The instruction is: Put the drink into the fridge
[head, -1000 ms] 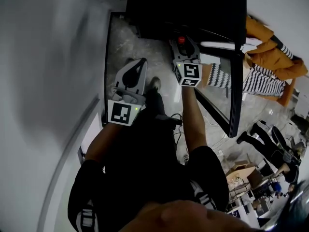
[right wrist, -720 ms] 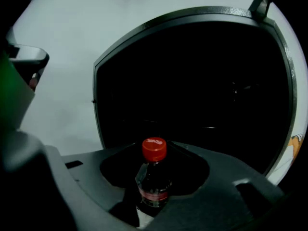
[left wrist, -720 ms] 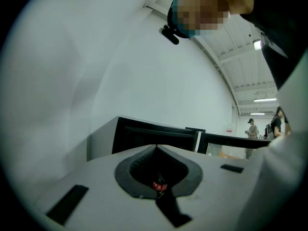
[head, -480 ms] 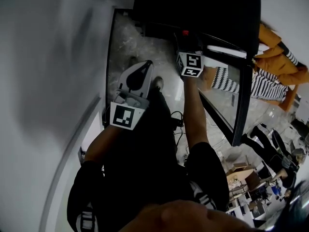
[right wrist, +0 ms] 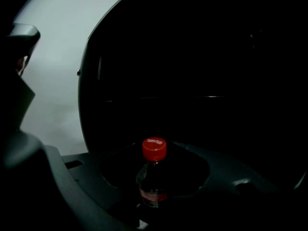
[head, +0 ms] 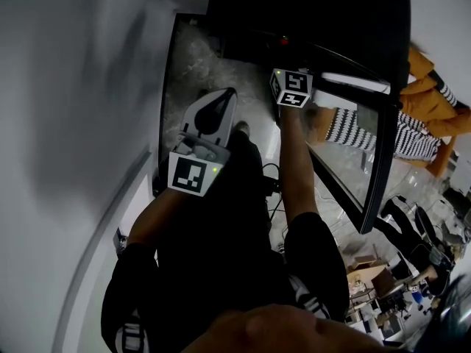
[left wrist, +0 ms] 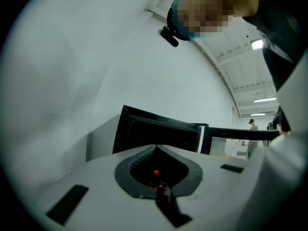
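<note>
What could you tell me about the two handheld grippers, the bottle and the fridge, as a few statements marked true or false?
1. The right gripper has its jaws closed on a bottle with a red cap. True.
2. The left gripper carries a can. False: its jaws are together with nothing between them.
3. The fridge door is closed. False: it stands open, on the right of the right gripper.
4. The bottle faces the dark inside of the fridge. True.
</note>
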